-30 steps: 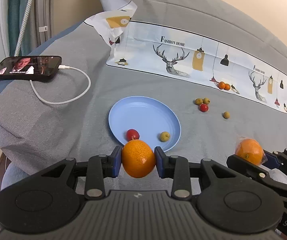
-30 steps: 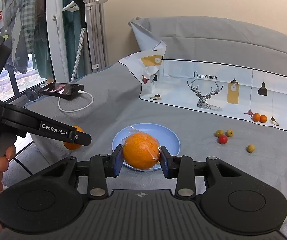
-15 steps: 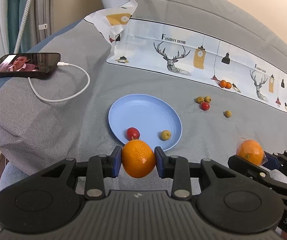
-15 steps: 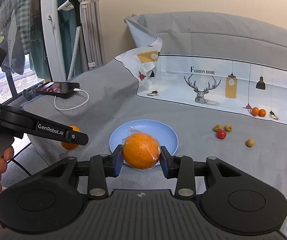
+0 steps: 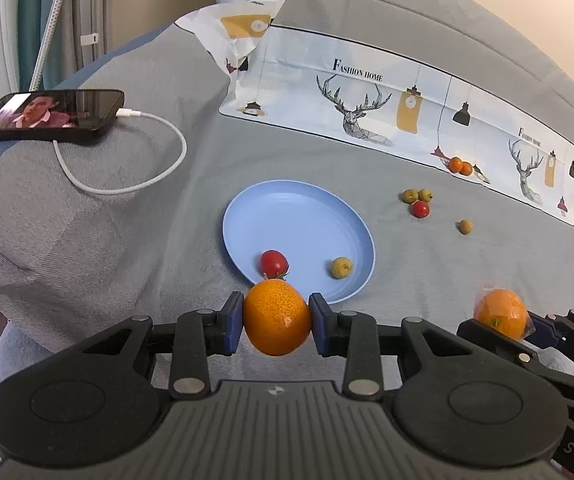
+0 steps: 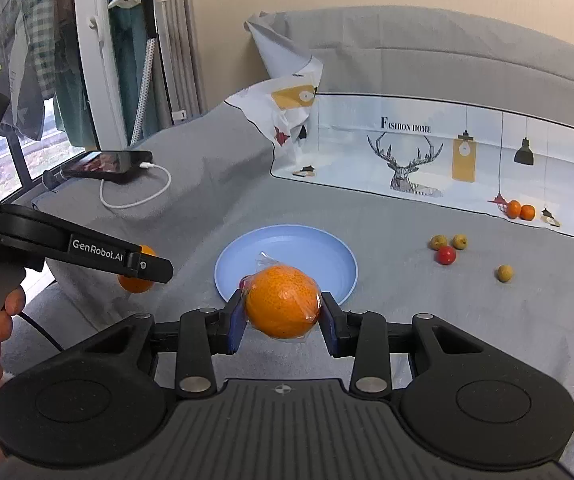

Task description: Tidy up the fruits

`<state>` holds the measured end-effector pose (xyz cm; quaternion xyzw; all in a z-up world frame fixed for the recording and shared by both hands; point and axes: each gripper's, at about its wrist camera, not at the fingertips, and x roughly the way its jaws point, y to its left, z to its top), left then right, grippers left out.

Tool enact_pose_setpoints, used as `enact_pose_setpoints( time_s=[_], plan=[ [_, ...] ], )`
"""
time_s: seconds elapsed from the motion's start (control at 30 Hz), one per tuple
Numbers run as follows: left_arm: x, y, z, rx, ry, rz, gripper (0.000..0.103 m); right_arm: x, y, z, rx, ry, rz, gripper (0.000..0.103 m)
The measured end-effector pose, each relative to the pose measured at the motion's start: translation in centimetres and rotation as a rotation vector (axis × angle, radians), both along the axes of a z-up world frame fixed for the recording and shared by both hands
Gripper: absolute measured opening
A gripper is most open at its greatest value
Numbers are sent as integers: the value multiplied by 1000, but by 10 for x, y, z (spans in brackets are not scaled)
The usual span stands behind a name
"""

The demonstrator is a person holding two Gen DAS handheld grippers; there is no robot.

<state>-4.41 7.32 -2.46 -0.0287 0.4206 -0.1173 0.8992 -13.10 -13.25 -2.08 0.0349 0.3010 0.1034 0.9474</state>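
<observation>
- On the gray bed cover sits a blue plate [image 5: 351, 224] with a small red fruit [image 5: 274, 262] and a little yellow-green fruit [image 5: 341, 267] in it.
- The left gripper [image 5: 277, 322] has its jaws tight on a bare orange [image 5: 277, 316], just in front of the plate's near rim.
- The right gripper [image 6: 283, 314] has its jaws tight on a wrapped orange [image 6: 283, 306], also near the plate.
- More small fruits [image 5: 419, 202] lie well apart on the cover, and two tiny orange ones [image 5: 460, 165] rest on the deer cloth [image 5: 367, 96].
- I think the step now is carrying both oranges to the plate.
- Next, each orange needs to go over the plate, come down softly, and then the jaws can open.
</observation>
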Motion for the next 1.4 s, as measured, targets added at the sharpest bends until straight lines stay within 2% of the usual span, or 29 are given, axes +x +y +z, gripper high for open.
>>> enact_pose_setpoints(
  time_s=[0.4,0.77,0.93,1.07,1.1,1.13,1.17,1.2,1.23,1.27,1.3,1.33,1.4],
  plan=[
    [48,-12,-16,17,31,9,39,50,3,-25,-10,56,-11,40],
    [123,-37,-59,74,103,28,39,127,14,-72,-36,153,14,40],
    [145,-50,-80,138,103,17,39,155,19,-88,-47,181,30,40],
    [157,-49,-89,147,117,26,39,171,20,-97,-58,190,46,40],
    [158,-49,-90,151,112,29,41,174,20,-98,-56,193,48,40],
    [158,-50,-88,163,100,27,59,177,19,-99,-53,194,51,41],
    [158,-51,-87,177,88,28,89,179,19,-99,-49,195,54,41],
    [155,-51,-83,182,63,31,100,182,19,-98,-49,194,55,44],
    [152,-51,-78,172,32,32,103,182,19,-96,-52,189,57,56],
    [148,-51,-74,164,10,22,103,181,18,-94,-58,178,56,62],
    [145,-53,-71,165,8,3,103,179,19,-91,-71,163,55,72],
    [143,-55,-70,172,15,-11,103,176,19,-90,-86,156,55,78],
    [134,-56,-68,178,26,-23,103,168,19,-86,-113,157,55,79]
  ],
)
